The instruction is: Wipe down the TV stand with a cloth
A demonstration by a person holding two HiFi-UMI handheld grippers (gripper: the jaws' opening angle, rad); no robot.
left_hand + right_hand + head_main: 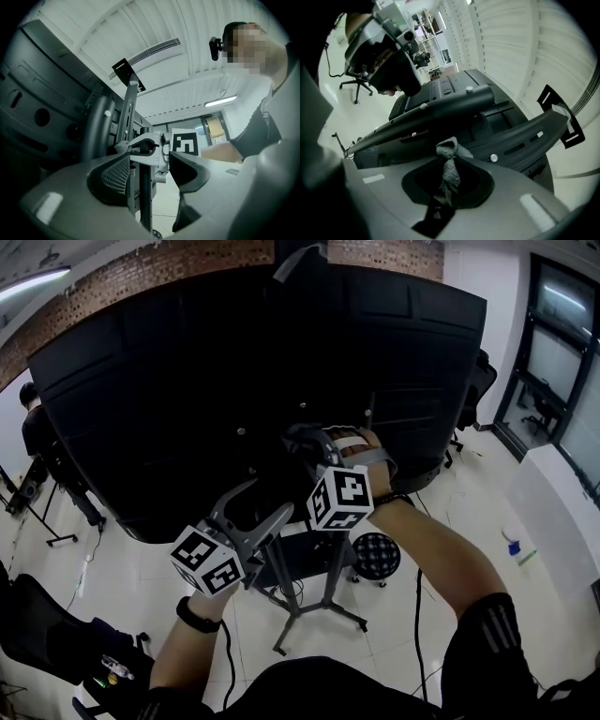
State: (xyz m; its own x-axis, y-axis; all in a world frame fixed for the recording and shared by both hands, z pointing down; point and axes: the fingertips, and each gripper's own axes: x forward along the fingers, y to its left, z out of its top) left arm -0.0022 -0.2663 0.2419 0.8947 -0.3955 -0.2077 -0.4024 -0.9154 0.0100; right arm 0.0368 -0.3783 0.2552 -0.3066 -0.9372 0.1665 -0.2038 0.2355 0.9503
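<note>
Cloth [449, 161] bunched, pinched in closed right tongs [448, 185], close before back of TV [187, 381], above stand [298, 601]; left tongs [150, 164] open, lower, stand's pole beyond their gap

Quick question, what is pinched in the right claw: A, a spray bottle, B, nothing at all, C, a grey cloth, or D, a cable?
C: in the right gripper view the right claw is closed on a bunched grey cloth that sticks out from between its jaws.
</note>
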